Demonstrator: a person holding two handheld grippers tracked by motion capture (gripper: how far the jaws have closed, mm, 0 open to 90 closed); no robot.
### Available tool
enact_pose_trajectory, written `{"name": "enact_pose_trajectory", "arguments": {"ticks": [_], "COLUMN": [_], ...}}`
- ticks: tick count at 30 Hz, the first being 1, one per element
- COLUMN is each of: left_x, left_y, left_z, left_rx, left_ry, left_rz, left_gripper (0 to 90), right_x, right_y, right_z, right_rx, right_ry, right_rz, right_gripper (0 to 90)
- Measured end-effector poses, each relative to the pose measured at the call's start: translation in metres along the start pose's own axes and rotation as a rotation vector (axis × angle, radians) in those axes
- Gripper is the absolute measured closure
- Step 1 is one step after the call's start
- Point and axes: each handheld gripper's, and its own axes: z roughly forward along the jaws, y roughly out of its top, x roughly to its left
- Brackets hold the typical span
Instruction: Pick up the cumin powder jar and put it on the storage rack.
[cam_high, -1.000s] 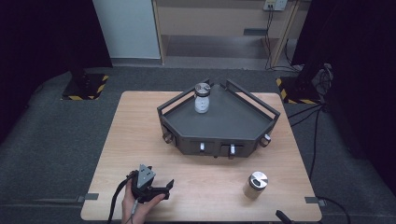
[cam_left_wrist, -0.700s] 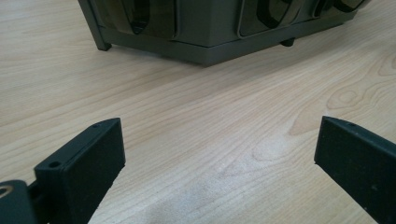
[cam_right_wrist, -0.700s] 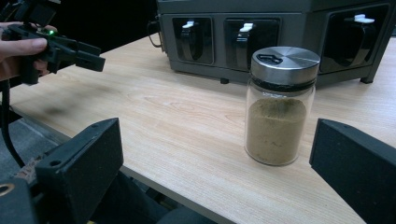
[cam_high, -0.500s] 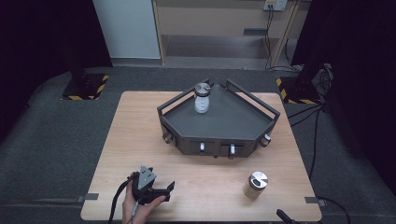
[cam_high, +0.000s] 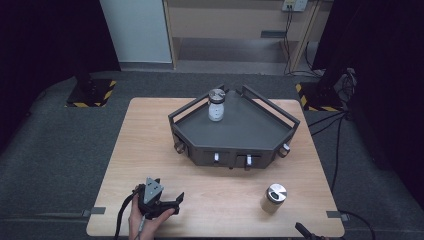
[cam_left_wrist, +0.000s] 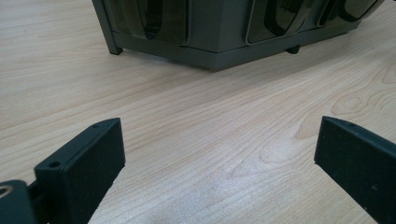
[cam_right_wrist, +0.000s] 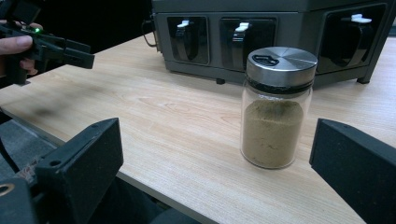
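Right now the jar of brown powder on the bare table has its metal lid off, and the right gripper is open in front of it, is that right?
Not quite. The jar of brown powder still wears its metal lid, as the right gripper view shows. The rest holds: it stands on the table, with the right gripper open before it.

In the left gripper view the dark rack (cam_left_wrist: 219, 32) is cut off by the top edge, showing just its base and lower openings. In the high view the right gripper (cam_high: 305, 232) is a dark tip cut by the bottom edge. The far jar's (cam_high: 216, 105) contents are too small to tell.
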Motion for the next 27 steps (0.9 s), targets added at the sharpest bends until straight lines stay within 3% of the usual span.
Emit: {"name": "enact_pose_trajectory", "arguments": {"ticks": [27], "left_x": [-0.0005], "left_y": [-0.002], "left_z": [-0.0022], "left_rx": [-0.015], "left_ry": [0.012], "left_rz": [-0.006], "left_gripper": [0.9], "right_x": [0.0001], "right_y": [0.0014], "right_z": [0.0033], "right_rx": [0.006], "right_ry": [-0.008], "right_rz": [0.002], "right_gripper": [2.8]}}
